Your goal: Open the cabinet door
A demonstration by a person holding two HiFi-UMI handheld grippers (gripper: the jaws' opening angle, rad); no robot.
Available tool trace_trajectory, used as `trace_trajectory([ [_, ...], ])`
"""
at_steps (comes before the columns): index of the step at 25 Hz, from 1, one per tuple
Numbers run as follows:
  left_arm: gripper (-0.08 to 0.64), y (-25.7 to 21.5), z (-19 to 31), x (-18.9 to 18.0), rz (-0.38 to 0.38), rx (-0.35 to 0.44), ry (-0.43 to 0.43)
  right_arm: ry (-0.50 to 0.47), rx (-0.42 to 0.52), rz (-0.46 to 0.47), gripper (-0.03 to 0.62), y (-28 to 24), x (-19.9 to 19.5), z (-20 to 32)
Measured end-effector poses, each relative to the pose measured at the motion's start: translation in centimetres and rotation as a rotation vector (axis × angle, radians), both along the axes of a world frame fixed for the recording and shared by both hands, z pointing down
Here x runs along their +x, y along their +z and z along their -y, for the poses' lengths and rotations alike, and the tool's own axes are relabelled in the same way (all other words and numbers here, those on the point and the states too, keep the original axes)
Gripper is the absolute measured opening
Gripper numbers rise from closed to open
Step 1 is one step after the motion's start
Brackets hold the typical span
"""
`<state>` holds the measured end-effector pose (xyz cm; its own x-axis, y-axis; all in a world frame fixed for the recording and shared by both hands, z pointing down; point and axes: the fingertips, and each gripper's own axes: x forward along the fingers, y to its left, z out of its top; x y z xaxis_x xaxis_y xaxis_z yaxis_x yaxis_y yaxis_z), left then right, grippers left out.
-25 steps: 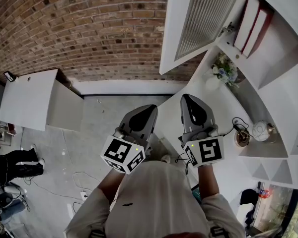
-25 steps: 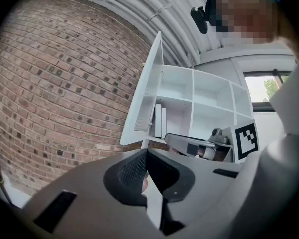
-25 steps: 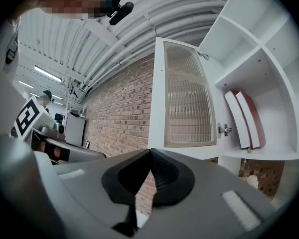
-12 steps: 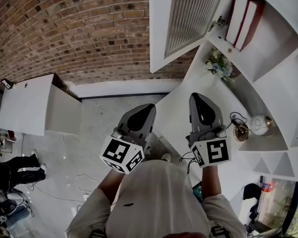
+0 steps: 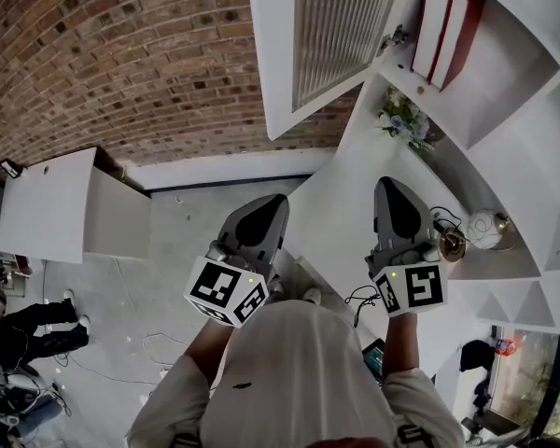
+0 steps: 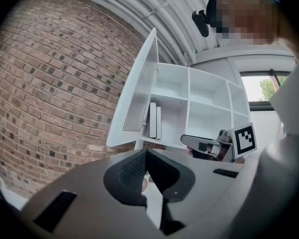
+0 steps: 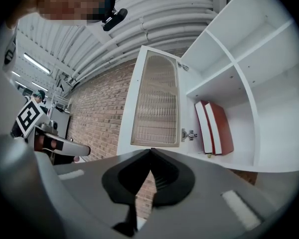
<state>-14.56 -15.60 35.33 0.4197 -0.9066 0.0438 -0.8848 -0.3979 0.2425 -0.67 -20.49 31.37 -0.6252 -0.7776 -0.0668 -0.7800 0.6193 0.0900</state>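
The white cabinet door (image 5: pixel 331 35) with a ribbed glass panel stands swung open from the white shelf unit (image 5: pixel 532 157), well away from both grippers. Two red and white books (image 5: pixel 443 26) stand in the compartment behind it. My left gripper (image 5: pixel 275 201) is shut and empty, held level over the floor beside the counter. My right gripper (image 5: pixel 389 185) is shut and empty over the white counter (image 5: pixel 341 203). In the right gripper view the shut jaws (image 7: pixel 150 151) point below the door (image 7: pixel 157 106), near its hinge (image 7: pixel 188 134). From the left gripper (image 6: pixel 146 151), the door (image 6: pixel 139 98) appears edge-on.
A small bunch of flowers (image 5: pixel 406 119) and a round white ornament (image 5: pixel 487 229) with a cable sit on the counter. A brick wall (image 5: pixel 121 54) runs behind. A low white cabinet (image 5: pixel 56 203) stands at left, with cables and a person's legs (image 5: pixel 23 334) on the floor.
My right gripper has shifted to the right over the counter, away from the left gripper. The door stays open and the left gripper has barely moved.
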Motion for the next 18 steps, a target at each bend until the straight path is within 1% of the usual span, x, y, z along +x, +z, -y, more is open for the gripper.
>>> trace_trajectory([
  [7, 0.009, -0.1, 0.6, 1.2, 0.01, 0.0, 0.018, 0.055, -0.016, -0.002, -0.002, 0.8, 2.9, 0.4],
  [18, 0.009, 0.1, 1.6, 2.6, 0.014, -0.001, 0.013, 0.059, -0.035, 0.006, -0.002, 1.6, 4.7, 0.9],
])
